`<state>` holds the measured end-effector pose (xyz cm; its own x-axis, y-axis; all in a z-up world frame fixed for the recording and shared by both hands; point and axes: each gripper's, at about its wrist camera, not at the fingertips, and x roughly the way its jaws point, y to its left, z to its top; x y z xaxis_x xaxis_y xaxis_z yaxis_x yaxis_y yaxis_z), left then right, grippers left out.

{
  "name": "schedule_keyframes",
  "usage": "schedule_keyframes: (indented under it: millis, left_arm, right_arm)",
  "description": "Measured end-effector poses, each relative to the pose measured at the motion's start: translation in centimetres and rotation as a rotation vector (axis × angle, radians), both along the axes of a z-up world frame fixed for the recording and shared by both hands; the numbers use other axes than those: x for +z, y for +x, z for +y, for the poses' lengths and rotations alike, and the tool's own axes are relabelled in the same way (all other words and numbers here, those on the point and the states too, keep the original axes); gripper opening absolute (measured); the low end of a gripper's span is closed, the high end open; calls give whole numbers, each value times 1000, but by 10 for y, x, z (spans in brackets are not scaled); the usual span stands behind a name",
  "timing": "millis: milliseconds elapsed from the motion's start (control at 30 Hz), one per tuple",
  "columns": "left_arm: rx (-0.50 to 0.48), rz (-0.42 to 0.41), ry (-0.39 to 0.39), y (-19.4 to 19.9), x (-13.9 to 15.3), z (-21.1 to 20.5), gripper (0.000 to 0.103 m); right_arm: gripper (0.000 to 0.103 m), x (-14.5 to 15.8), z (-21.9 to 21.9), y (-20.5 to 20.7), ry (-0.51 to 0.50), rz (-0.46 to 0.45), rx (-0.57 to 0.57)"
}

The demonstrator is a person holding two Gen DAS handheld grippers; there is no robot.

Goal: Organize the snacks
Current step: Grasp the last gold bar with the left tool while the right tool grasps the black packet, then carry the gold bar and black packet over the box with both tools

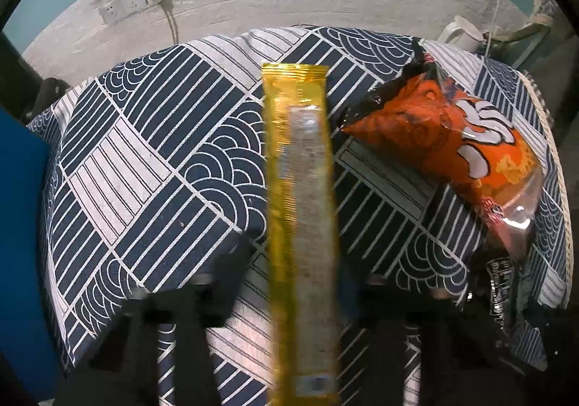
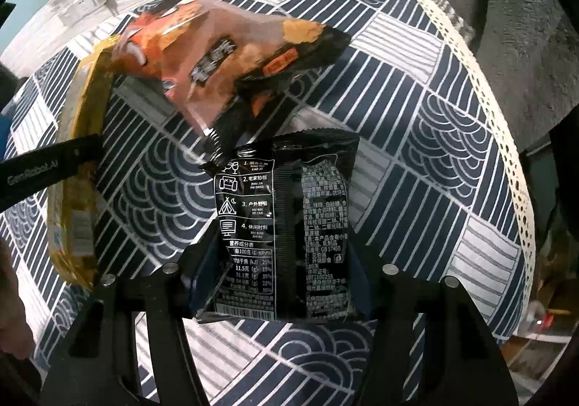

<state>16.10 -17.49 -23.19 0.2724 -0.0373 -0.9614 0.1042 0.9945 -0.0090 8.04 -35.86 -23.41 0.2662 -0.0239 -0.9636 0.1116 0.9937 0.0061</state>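
Orange chip bag (image 1: 466, 145): on the patterned bench (image 1: 152, 138), landmark. Long yellow packet (image 1: 300, 210): left of the bag, clenched in left claw (image 1: 300, 283). Black snack pouch (image 2: 286, 225): just below the bag, grasped by right claw (image 2: 286, 283).

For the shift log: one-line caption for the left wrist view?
Left hand-held gripper shut on a long yellow snack packet, orange chip bag beside it on the patterned tablecloth.

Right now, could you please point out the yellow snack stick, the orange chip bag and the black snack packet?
yellow snack stick (image 1: 302, 189): left wrist view, mid-length of wrapper.
orange chip bag (image 1: 434, 131): left wrist view, front panel.
black snack packet (image 2: 286, 225): right wrist view, back seam.
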Motion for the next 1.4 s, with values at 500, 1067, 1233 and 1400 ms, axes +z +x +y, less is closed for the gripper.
schedule_keyframes:
  millis: [500, 1067, 1233, 1400]
  left_arm:
    - [24, -10, 39, -41, 15, 43, 33]
    - [3, -111, 80, -83, 65, 85, 33]
    - [21, -146, 75, -89, 84, 101, 33]
    - [25, -178, 60, -97, 104, 115, 33]
  right_arm:
    - [62, 15, 41, -14, 29, -14, 90]
    - [62, 74, 102, -28, -16, -131, 193]
    - [62, 94, 116, -29, -10, -164, 205]
    - [62, 115, 130, -31, -4, -207, 218]
